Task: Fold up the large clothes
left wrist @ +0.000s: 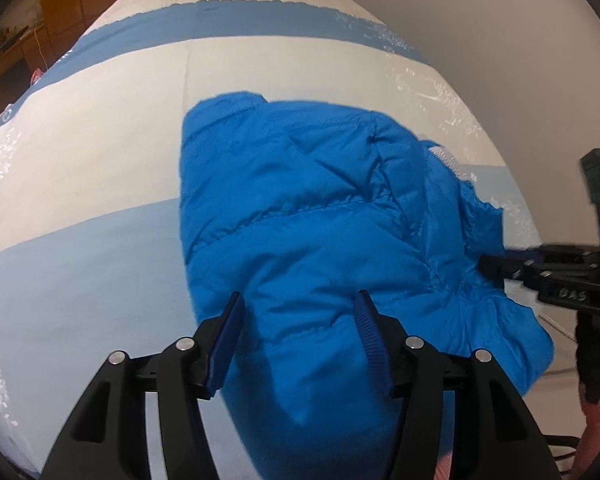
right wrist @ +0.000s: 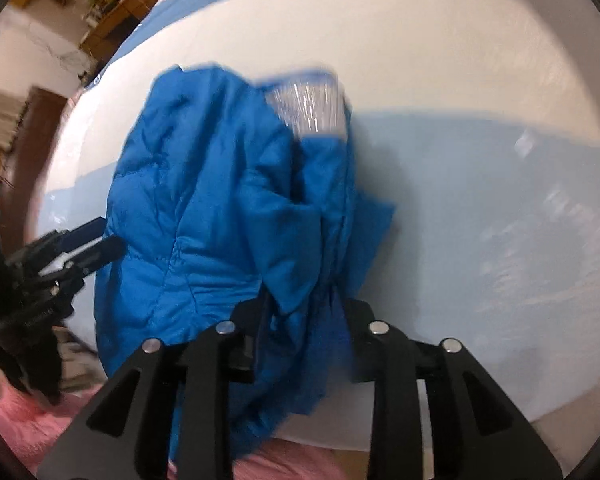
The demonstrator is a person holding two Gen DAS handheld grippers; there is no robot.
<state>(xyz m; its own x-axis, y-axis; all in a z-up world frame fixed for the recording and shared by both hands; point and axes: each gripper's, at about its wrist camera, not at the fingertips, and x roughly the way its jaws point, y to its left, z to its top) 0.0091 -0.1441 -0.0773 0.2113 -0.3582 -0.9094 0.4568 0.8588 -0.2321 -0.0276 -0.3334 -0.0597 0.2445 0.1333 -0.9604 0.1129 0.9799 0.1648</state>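
The left gripper (left wrist: 300, 320) has its blue pads (left wrist: 228, 340) spread wide, one on either side of a puffy ridge of the blue padded jacket (left wrist: 320, 220), not closed on it. The right gripper (right wrist: 300, 332) has jacket fabric bunched between its fingers (right wrist: 360, 340); the view there is blurred, so whether they actually pinch the cloth or only sit around it cannot be told. In the left view the right gripper (left wrist: 500, 268) reaches the jacket's right edge.

The jacket lies in a rough, partly folded heap on the near part of a bed cover (left wrist: 100, 120) banded in white and blue, its near end spilling over the bed's edge. A pale, shiny lining patch (right wrist: 308, 108) shows at the far side. Pink cloth (right wrist: 28, 432) sits below the near edge.

To do this fold well, the left pads probably should close on a full ridge of padding, not just the slippery shell. Both grippers then want to lift together and carry the near end far-ward, keeping the edge level so the filling does not slump.
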